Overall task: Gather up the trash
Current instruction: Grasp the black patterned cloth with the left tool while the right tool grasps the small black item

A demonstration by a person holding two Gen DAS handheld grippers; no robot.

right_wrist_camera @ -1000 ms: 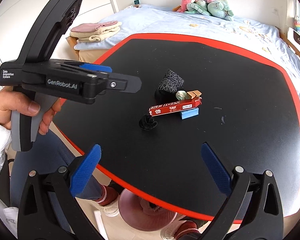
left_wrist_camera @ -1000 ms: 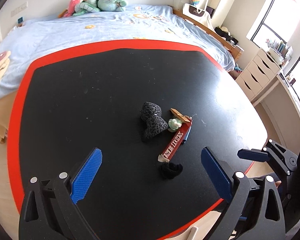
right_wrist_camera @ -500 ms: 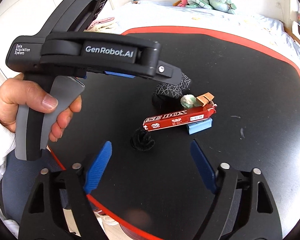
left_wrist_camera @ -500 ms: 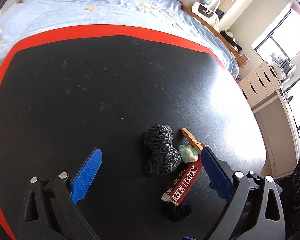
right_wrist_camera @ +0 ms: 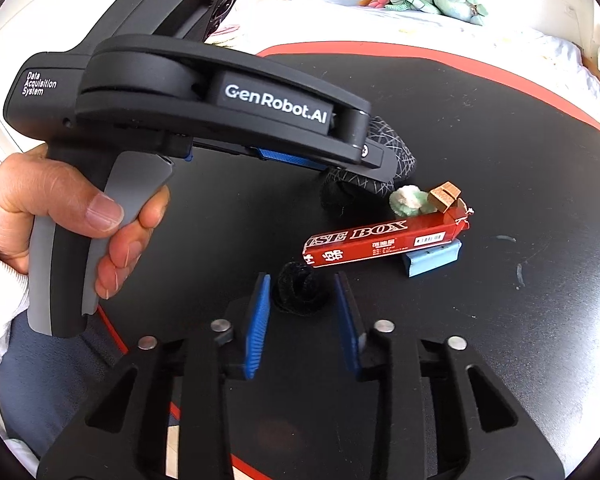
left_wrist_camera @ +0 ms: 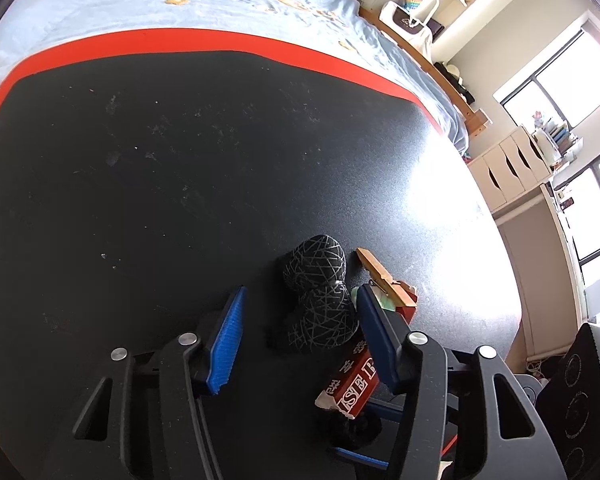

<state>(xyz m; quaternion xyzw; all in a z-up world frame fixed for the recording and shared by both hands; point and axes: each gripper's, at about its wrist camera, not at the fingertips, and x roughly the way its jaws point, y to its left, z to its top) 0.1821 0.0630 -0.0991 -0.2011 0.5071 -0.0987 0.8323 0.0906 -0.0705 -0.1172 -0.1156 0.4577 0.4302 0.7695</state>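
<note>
trash pile near the table's [left_wrist_camera: 180, 160] near edge, both grippers closing in.
left gripper [left_wrist_camera: 300, 320] half-narrowed around the black patterned bundle [left_wrist_camera: 320, 300]; right gripper [right_wrist_camera: 302, 300] narrow around the small black scrap [right_wrist_camera: 298, 290]; i squeeze centred, clear of the red box [right_wrist_camera: 380, 240].

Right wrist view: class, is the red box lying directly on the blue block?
Yes, the red box rests with one end atop the blue block.

Bright daylight via window [left_wrist_camera: 556, 92]; glare on table [left_wrist_camera: 440, 200]; fisheye edges warped, vignetted.
</note>
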